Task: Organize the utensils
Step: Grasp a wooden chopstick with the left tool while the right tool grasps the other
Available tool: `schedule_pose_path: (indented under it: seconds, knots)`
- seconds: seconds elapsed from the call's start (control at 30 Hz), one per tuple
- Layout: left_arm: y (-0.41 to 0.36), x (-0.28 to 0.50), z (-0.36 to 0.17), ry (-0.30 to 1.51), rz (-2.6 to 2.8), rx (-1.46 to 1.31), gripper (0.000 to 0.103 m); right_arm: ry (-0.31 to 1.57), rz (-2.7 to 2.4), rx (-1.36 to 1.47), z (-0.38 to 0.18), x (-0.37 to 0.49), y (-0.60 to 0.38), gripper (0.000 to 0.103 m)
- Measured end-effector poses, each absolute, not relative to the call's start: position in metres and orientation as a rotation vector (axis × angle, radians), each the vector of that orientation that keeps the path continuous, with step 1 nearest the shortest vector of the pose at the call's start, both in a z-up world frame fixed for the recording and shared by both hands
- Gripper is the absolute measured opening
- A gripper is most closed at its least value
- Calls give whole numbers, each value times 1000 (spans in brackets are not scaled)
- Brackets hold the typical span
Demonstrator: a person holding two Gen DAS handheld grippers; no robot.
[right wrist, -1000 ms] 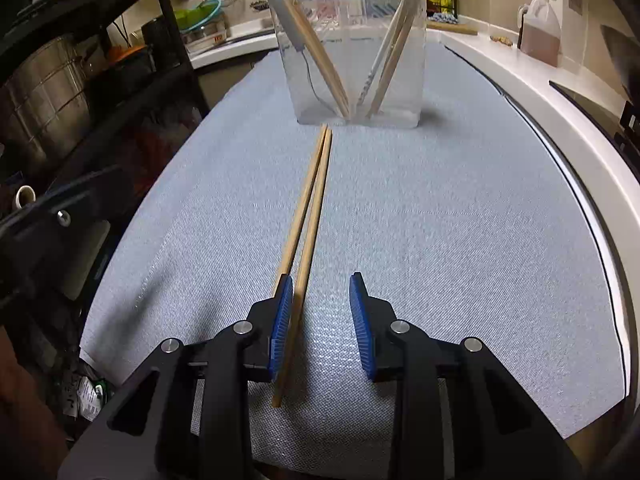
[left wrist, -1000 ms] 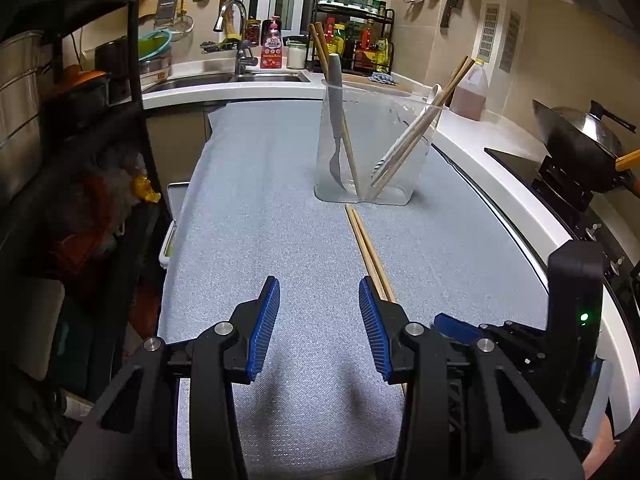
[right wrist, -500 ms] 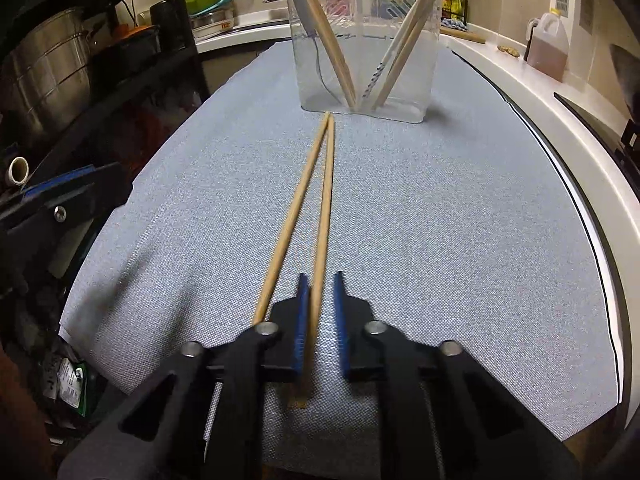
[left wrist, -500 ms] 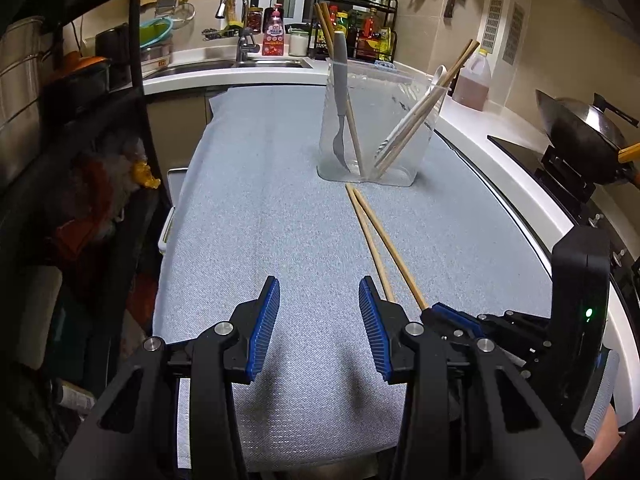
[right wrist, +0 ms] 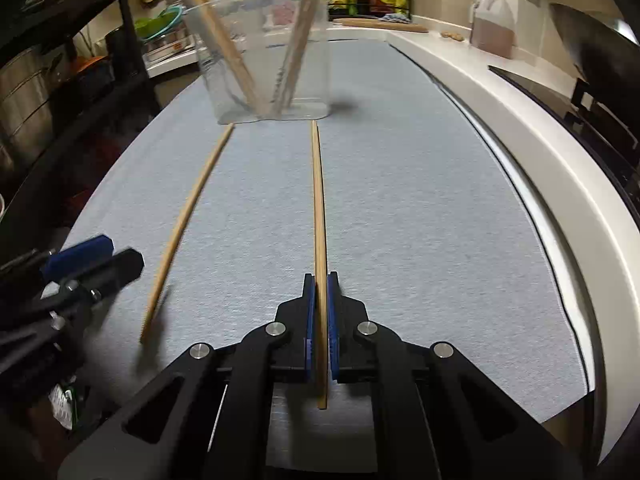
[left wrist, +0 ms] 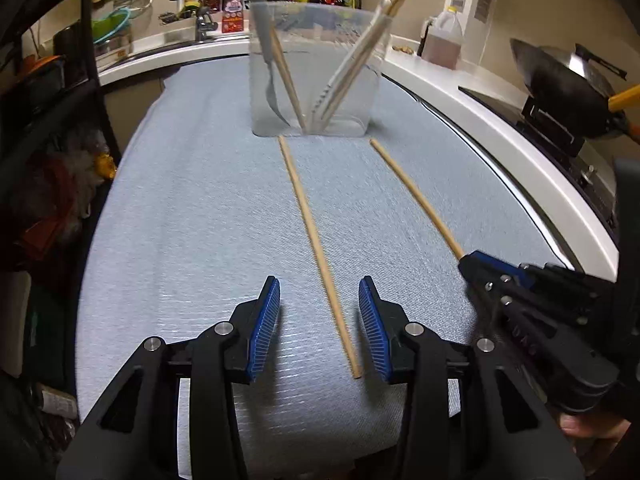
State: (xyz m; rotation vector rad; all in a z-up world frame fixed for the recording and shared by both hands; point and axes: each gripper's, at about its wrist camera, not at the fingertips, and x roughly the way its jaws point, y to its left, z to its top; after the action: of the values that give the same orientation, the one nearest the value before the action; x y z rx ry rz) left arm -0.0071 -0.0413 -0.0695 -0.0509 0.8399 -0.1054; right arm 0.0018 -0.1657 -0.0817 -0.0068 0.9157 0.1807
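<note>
Two wooden chopsticks lie apart on the grey-blue mat. My right gripper [right wrist: 318, 280] is shut on one chopstick [right wrist: 318, 200], which points at the clear utensil holder [right wrist: 264, 60]; that same gripper [left wrist: 466, 260] and chopstick [left wrist: 416, 196] show at the right of the left wrist view. The other chopstick [left wrist: 316, 240] runs between the blue pads of my left gripper [left wrist: 319, 284], which stands open around it without touching; it is the chopstick [right wrist: 184, 220] at the left of the right wrist view. The holder [left wrist: 316, 72] contains a fork, chopsticks and other utensils.
The mat [left wrist: 192, 216] covers a counter with a white edge [left wrist: 520, 152] on the right. A wok [left wrist: 568, 84] sits on the stove at the far right, and an oil jug [left wrist: 442, 40] stands behind. A dark shelf rack [left wrist: 48, 120] lines the left side.
My right gripper closed on one chopstick and swung it to the right, away from its twin. My left gripper moved forward and lower, and now straddles the other chopstick.
</note>
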Motion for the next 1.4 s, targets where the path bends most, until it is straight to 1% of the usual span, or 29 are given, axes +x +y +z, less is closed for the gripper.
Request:
schedule_pose_path:
  seconds: [0.07, 0.13, 0.17, 0.2, 0.3, 0.4, 0.47, 0.5, 0.53, 0.57, 0.6, 0.63, 0.67, 0.7, 0.97, 1.0, 1.4]
  knots:
    - [-46, -5, -74, 845, -96, -31, 41, 917, 167, -1, -82, 3, -170, 9]
    - [-51, -3, -78, 850, -79, -7, 41, 917, 169, -8, -83, 2, -172, 15]
    - [-51, -3, -79, 853, -73, 1, 41, 917, 170, -12, -82, 2, -172, 24]
    - [-52, -2, -81, 856, -70, 3, 41, 919, 173, -10, -82, 1, -173, 30]
    - [-51, -2, -81, 854, -60, 9, 41, 919, 175, -15, -82, -3, -173, 32]
    - [-52, -2, -81, 850, -52, 21, 37, 911, 173, -28, -82, -9, -172, 32]
    - [-51, -2, -80, 847, -50, 23, 28, 904, 169, -36, -82, -12, -172, 32]
    - [-49, -2, -80, 845, -46, 23, 25, 900, 166, -43, -82, -14, -171, 30]
    - [-49, -1, -80, 845, -46, 24, 19, 898, 167, -44, -82, -14, -170, 28]
    - [-48, -1, -80, 845, -46, 25, 16, 894, 172, -42, -83, -16, -170, 22]
    - [-46, -1, -80, 846, -44, 24, 7, 890, 181, -41, -83, -16, -168, 13]
    - [-45, -2, -80, 845, -40, 21, 7, 886, 189, -45, -83, -17, -166, 9]
    - [-43, -2, -80, 845, -38, 15, 6, 882, 185, -54, -82, -18, -165, 6]
    - [-40, -2, -80, 844, -34, 8, 6, 881, 181, -53, -82, -18, -165, 6]
    - [-1, -16, -81, 821, 6, -39, 6, 882, 112, -11, -83, -13, -185, 6]
    - [1, -18, -82, 819, 4, -46, 6, 881, 116, -5, -84, -13, -187, 9]
    - [-6, -22, -83, 805, 11, -25, 7, 880, 132, 8, -85, -14, -191, 10]
